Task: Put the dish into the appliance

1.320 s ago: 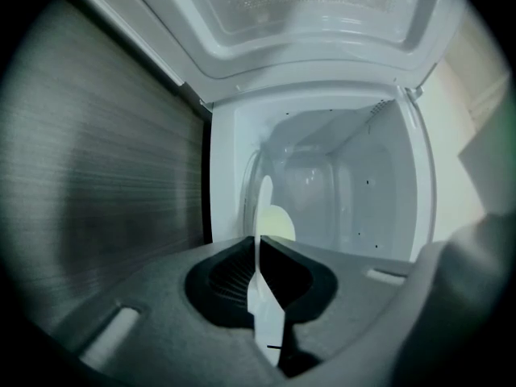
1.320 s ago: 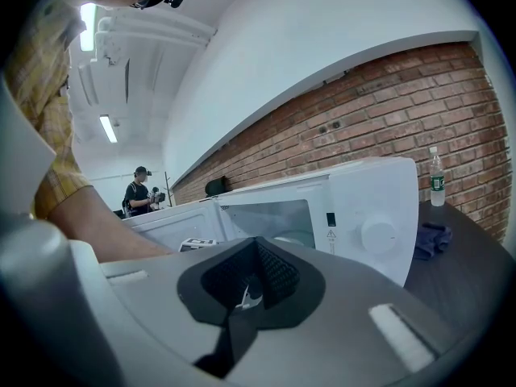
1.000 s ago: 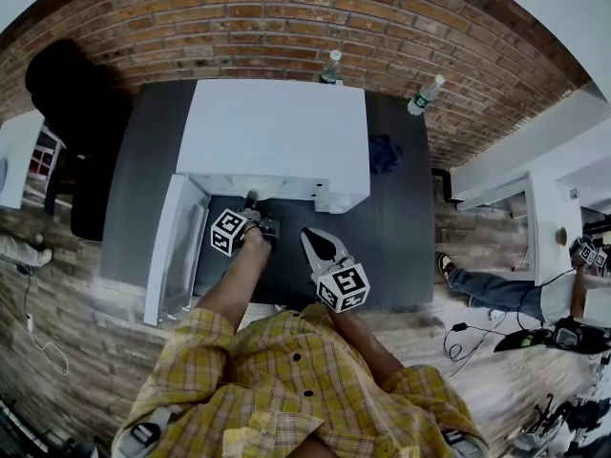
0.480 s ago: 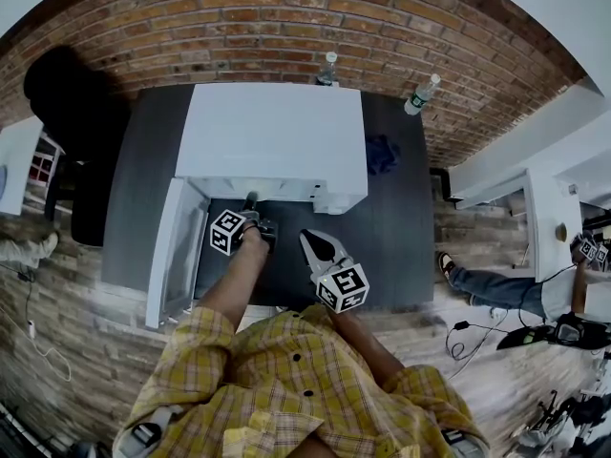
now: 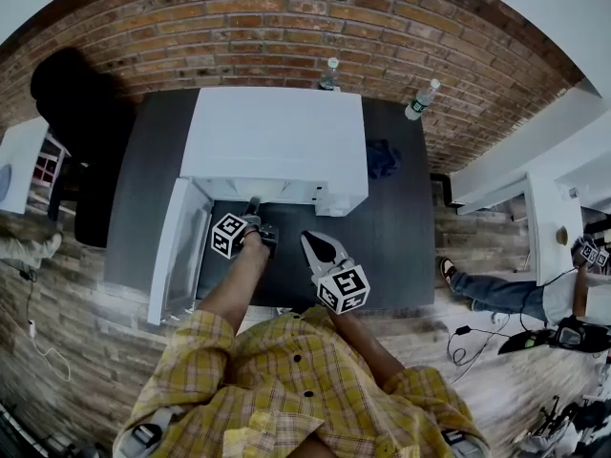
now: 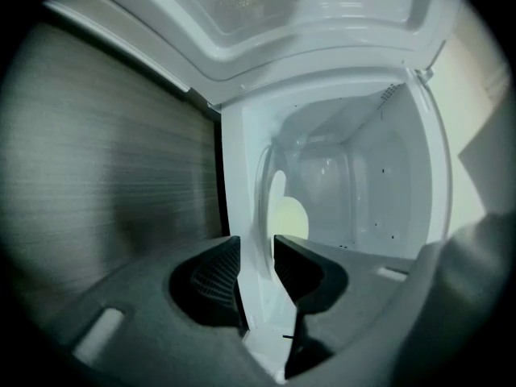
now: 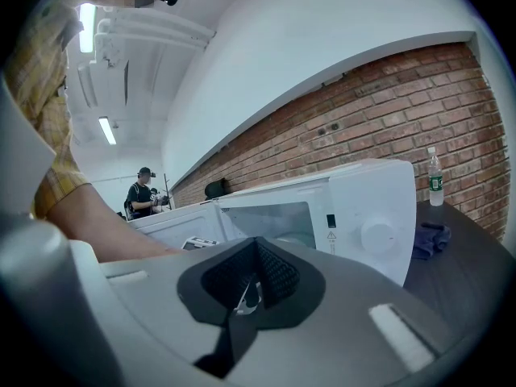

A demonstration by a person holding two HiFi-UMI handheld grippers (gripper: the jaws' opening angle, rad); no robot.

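Observation:
A white microwave (image 5: pixel 277 136) stands on the dark table (image 5: pixel 401 246) with its door (image 5: pixel 177 251) swung open to the left. My left gripper (image 5: pixel 253 203) reaches to the mouth of the cavity. In the left gripper view, which is rolled on its side, a pale round dish (image 6: pixel 278 208) lies on the cavity floor just beyond the left gripper (image 6: pixel 258 244). Its jaws have just been opening wide and then closing a little, and the pads press on nothing. My right gripper (image 5: pixel 310 239) hangs back over the table with its jaws together and holds nothing; the microwave (image 7: pixel 363 208) faces it.
Two bottles (image 5: pixel 330 70) (image 5: pixel 423 96) stand at the table's back edge by the brick wall. A blue cloth (image 5: pixel 384 154) lies right of the microwave. A black chair (image 5: pixel 72 113) is at the left. Another person (image 5: pixel 563 294) sits at the far right.
Both hands stay where they were in the head view. Only the picture as a whole has shifted slightly.

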